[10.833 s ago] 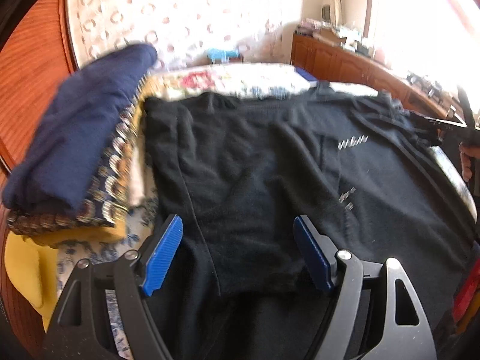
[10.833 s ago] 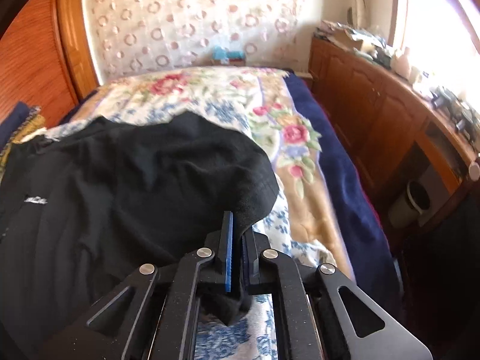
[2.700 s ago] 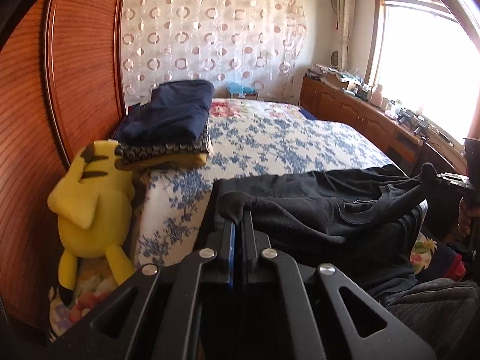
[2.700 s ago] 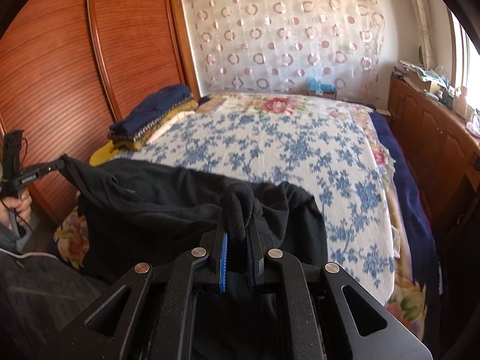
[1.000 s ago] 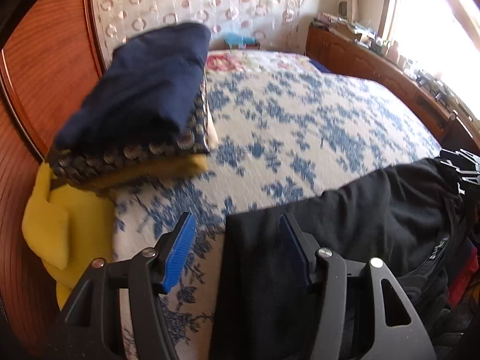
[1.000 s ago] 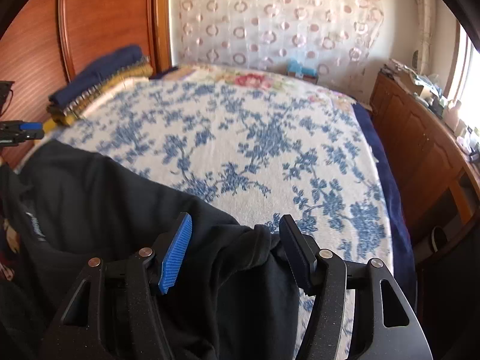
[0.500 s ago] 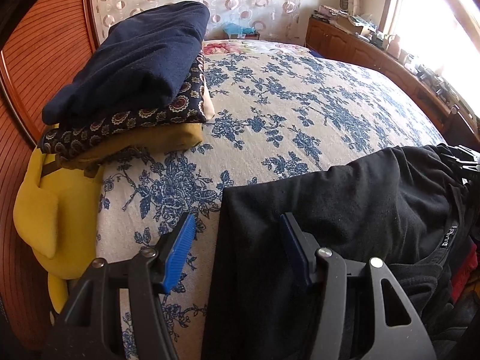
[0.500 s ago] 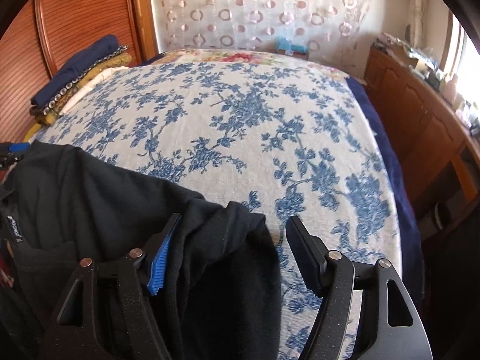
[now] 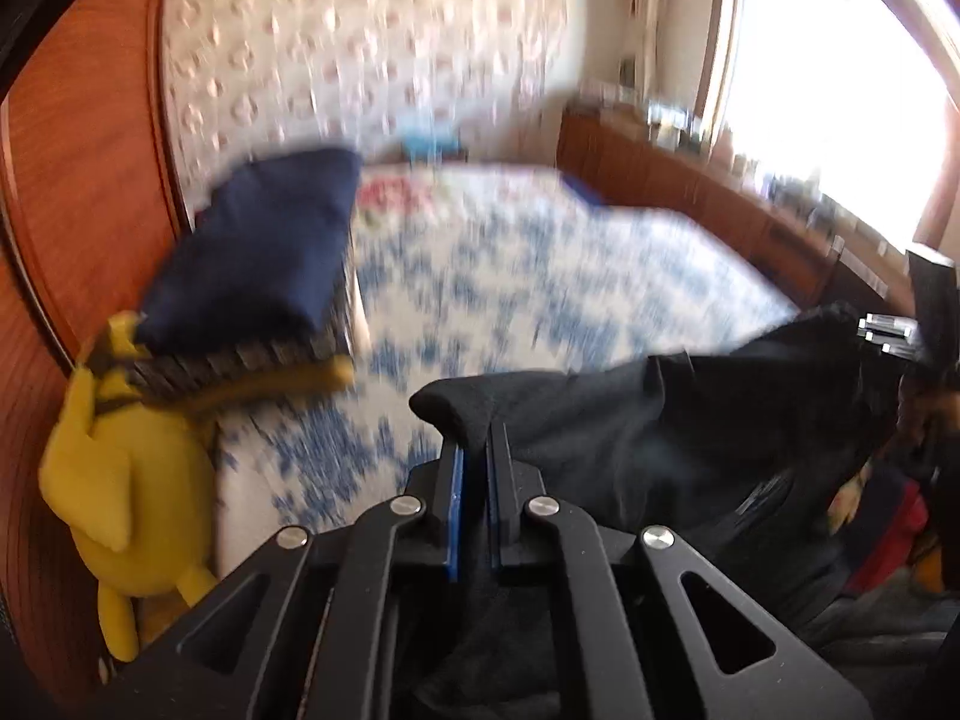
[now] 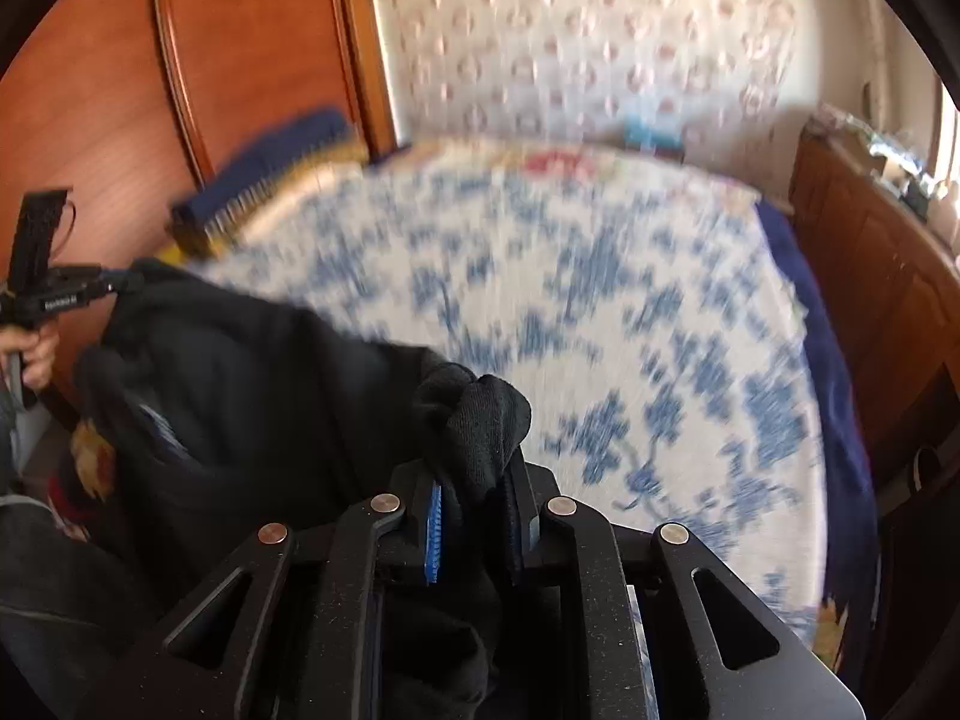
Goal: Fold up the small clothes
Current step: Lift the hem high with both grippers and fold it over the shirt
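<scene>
Garment: black garment [image 9: 690, 420], held at two bunched points and hanging between them over the near edge of the bed; none of it looks laid flat on the cover yet.
Bed: blue-flowered bed cover [image 10: 600, 312], bare across the middle, which gives, by the look of it, room to spread the cloth for folding.
Wardrobe: wooden wardrobe [image 9: 78, 180] along the left side of the bed.
Finished pile: folded stack [image 9: 258, 276], navy piece on top, set at the left edge of the bed near the wardrobe, clear of the working area.
Soft toy: yellow plush [image 9: 114, 468] between the stack and the wardrobe, off the working area.
Left tongs: left tongs [image 9: 471, 468] together, clamped on a fold of the black cloth that sticks out above the tips.
Right tongs: right tongs [image 10: 474, 480] closing on a thicker bunch of the same cloth, which sits between the pads.
Purpose of hold: two separated grips let the garment hang open, probably so that it can be carried onto the cover and spread.
Image quality: background blurred in both views; fine detail cannot be read.
</scene>
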Tool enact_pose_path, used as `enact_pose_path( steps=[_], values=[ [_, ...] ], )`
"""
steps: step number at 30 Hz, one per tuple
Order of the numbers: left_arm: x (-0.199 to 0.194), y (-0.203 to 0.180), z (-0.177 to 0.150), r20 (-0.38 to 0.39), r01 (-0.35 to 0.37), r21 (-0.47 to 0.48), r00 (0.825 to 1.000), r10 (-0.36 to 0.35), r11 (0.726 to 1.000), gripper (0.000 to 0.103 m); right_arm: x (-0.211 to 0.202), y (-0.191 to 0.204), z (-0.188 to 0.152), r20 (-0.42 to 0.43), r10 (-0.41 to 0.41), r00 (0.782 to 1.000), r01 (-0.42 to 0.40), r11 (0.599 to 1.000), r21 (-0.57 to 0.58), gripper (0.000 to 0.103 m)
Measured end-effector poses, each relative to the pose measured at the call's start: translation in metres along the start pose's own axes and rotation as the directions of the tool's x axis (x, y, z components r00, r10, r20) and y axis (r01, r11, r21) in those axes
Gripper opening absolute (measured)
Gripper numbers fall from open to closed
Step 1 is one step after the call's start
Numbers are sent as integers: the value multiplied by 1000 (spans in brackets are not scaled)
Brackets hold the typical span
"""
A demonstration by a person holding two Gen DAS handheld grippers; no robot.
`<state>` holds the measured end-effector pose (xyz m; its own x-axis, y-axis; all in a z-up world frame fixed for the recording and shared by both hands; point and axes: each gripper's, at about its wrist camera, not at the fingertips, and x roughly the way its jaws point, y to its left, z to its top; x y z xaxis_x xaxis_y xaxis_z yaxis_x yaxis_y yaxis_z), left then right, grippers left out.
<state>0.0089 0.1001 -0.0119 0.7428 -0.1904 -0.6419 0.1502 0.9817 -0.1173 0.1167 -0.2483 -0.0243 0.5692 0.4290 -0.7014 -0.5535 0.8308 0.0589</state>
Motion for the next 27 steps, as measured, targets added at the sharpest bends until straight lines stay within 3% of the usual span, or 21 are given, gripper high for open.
enact_pose_path(
  steps=[3, 10, 15, 22, 27],
  values=[
    [-31, -9, 19, 84, -49, 35, 995, 46, 998, 3, -41, 5, 20, 82, -12, 997, 13, 1000, -9, 12],
    [-95, -19, 59, 271, -47, 47, 962, 32, 998, 3, -124, 19, 73, 237, -47, 970, 68, 994, -83, 12],
    [-136, -13, 76, 385, -74, 36, 921, 54, 997, 3, -177, 28, 91, 369, -58, 928, 98, 991, -91, 12],
    [-167, -6, 96, 469, -72, 42, 882, 44, 996, 3, -221, 40, 114, 470, -42, 882, 113, 986, -124, 12],
    [-193, -5, 103, 537, -63, 42, 843, 31, 997, 3, -251, 47, 120, 537, -35, 843, 123, 984, -128, 12]
  ],
)
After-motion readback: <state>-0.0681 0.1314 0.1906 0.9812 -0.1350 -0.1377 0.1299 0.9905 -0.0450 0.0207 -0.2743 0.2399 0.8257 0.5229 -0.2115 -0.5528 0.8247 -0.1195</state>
